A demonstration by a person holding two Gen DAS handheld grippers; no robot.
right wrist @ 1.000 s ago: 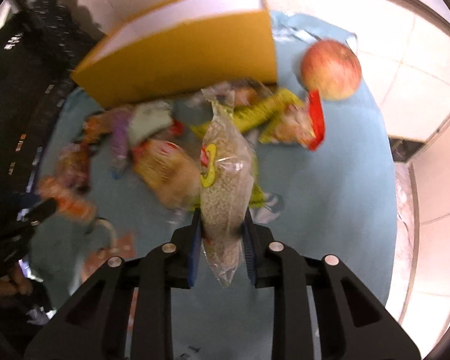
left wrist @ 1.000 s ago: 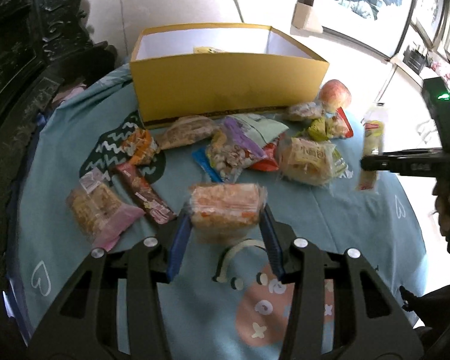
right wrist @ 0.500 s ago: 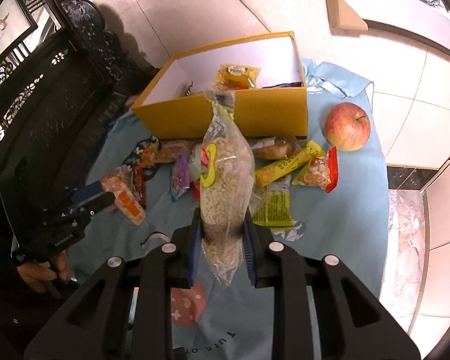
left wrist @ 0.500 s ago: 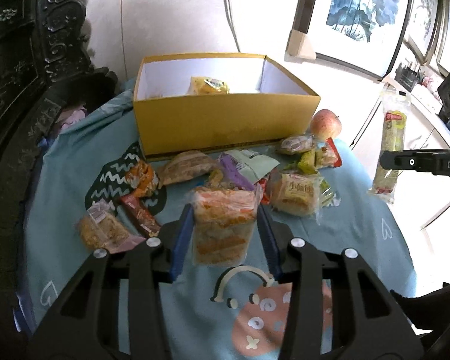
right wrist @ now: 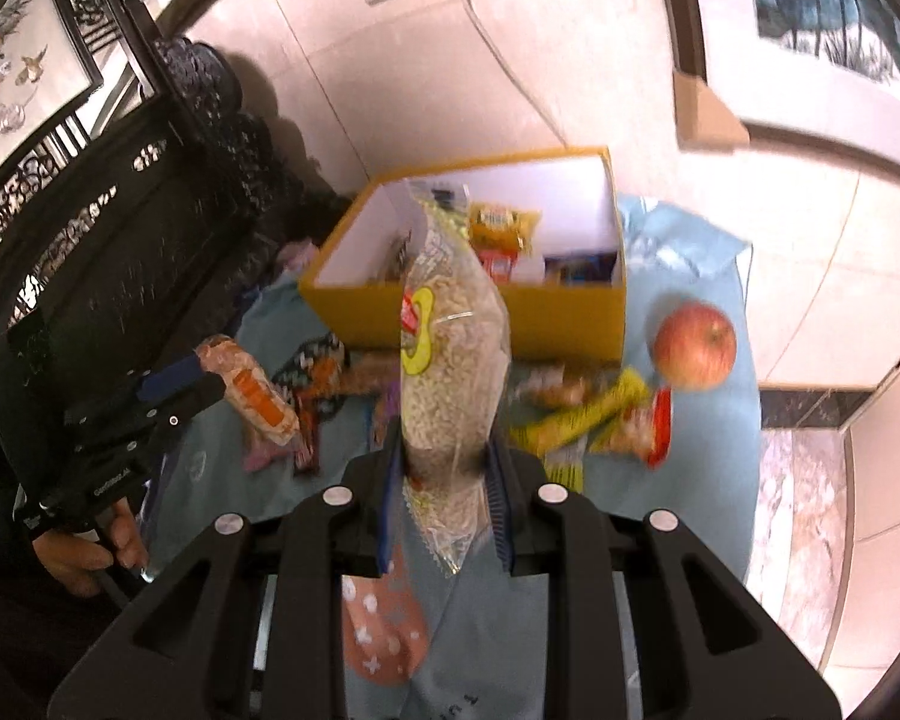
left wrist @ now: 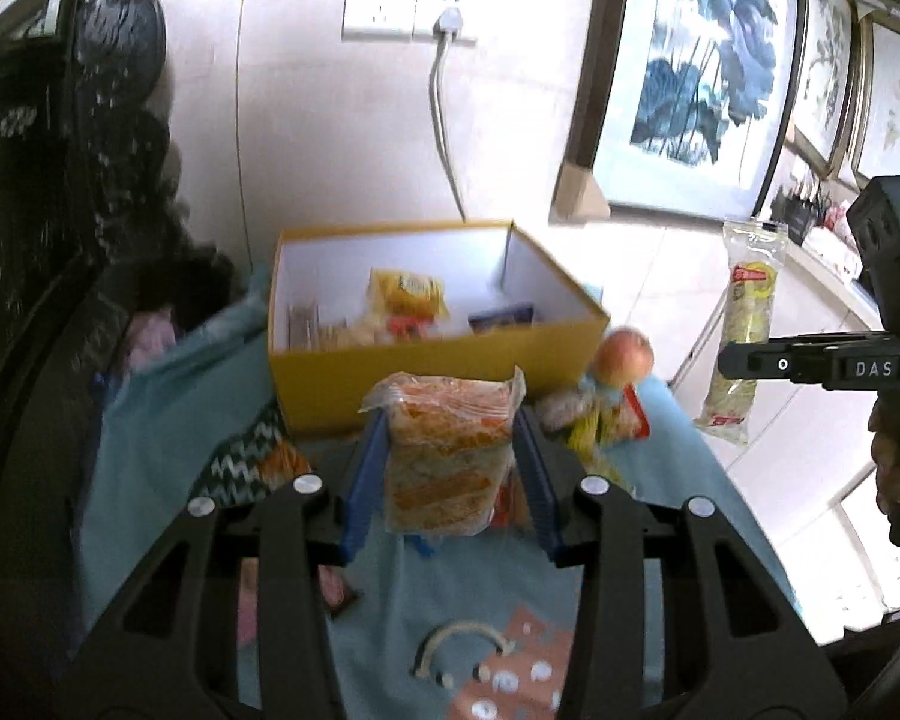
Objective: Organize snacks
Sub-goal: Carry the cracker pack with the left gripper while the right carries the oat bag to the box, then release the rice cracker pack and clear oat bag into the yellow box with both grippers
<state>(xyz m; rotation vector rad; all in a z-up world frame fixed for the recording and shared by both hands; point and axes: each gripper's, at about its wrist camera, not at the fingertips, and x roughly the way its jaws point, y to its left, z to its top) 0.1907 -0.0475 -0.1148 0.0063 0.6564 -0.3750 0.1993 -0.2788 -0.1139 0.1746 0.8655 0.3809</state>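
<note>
My left gripper [left wrist: 447,450] is shut on an orange-and-white wrapped snack pack [left wrist: 447,456], held above the table in front of the yellow box [left wrist: 426,369]. My right gripper [right wrist: 444,462] is shut on a long clear bag of pale puffed snacks [right wrist: 453,354], held upright; the same bag [left wrist: 744,324] hangs at the right of the left wrist view. The open yellow box [right wrist: 546,318] holds several packets. Loose snacks [right wrist: 576,414] lie on the teal cloth in front of the box. The left gripper [right wrist: 210,372] with its pack shows at the left of the right wrist view.
A red apple [right wrist: 695,345] sits on the teal tablecloth [right wrist: 702,462] right of the box. Dark carved furniture [right wrist: 120,222] stands to the left. A tiled wall with a socket and cable [left wrist: 444,30] and framed pictures [left wrist: 708,60] lie behind the table.
Both grippers have risen from the table with their snacks still held. The view now looks down into the yellow box, and the table's loose snacks sit lower and farther away.
</note>
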